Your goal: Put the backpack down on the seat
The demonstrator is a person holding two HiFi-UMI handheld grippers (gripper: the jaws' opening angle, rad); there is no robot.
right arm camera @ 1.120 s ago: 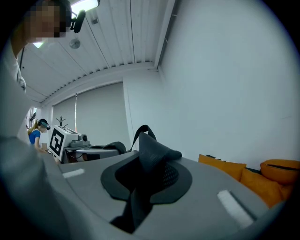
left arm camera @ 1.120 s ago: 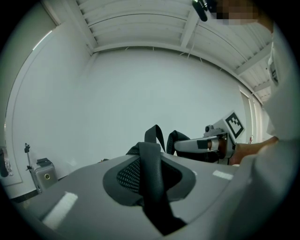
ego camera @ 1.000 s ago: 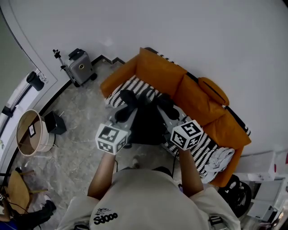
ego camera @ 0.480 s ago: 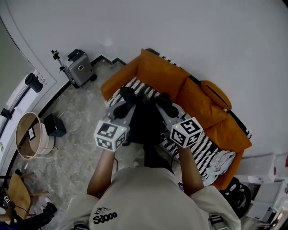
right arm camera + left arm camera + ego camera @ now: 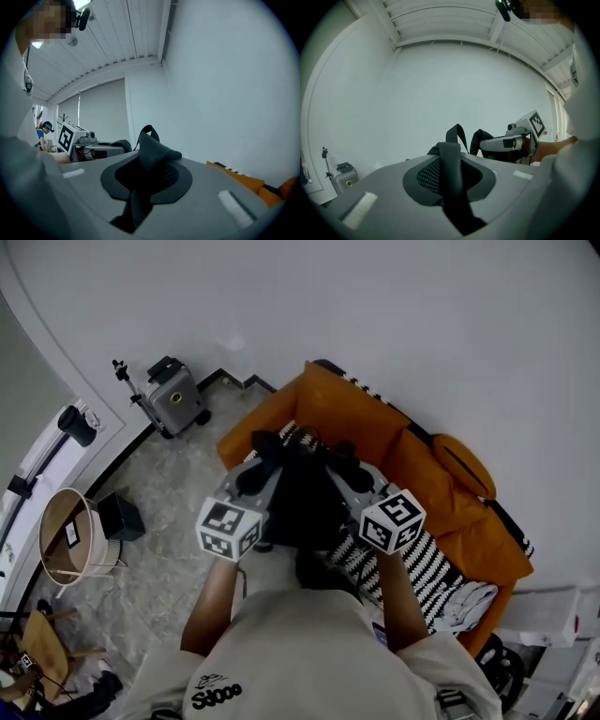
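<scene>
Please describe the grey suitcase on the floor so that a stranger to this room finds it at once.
Find the orange fabric sofa against the white wall. Past its end at the head view's left, a grey box-shaped suitcase stands on the marble floor. Only it shows a round disc on its front; the round wooden tub and black box sit farther away.

Both bare forearms (image 5: 217, 601) are held forward side by side at the centre of the frame. The left gripper (image 5: 263, 448) is clamped on a black strap (image 5: 451, 164). The right gripper (image 5: 341, 456) is likewise clamped on a black strap (image 5: 151, 157). Both seem tilted upward.
</scene>
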